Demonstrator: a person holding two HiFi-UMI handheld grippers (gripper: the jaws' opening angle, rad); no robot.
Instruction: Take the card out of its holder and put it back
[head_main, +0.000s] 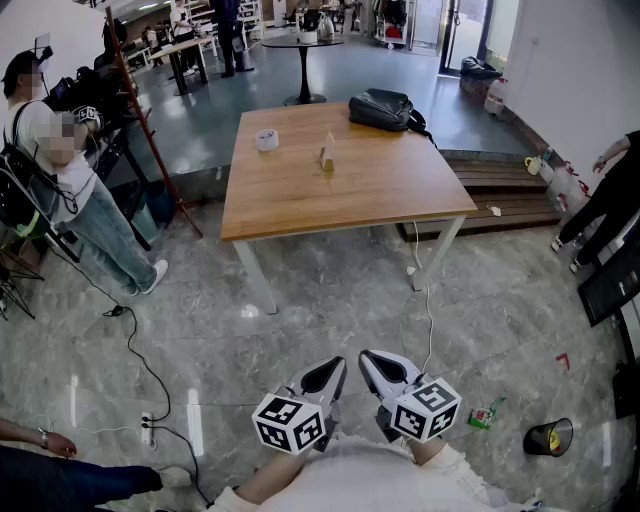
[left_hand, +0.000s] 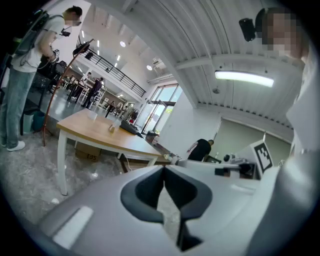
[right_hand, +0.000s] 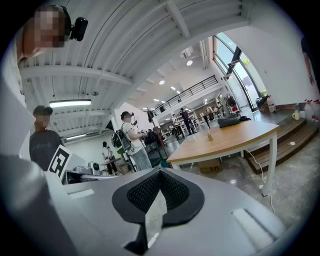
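Left gripper (head_main: 336, 368), right gripper (head_main: 372, 362): near, fingers (right_hand: 140, 195) pressed together, empty. Card holder (head_main: 327, 154): upright on far counter (head_main: 400, 190), black bag (head_main: 383, 108) beyond.

The person is holding both grippers low, close in front of the torso and side by side. The left gripper (head_main: 330, 372) and the right gripper (head_main: 378, 366) are pointing forward, tips angling slightly toward each other. Each one's 2 jaws are pressing together at the tips, with nothing between them. The left forearm (head_main: 262, 483) is showing bare behind its marker cube.
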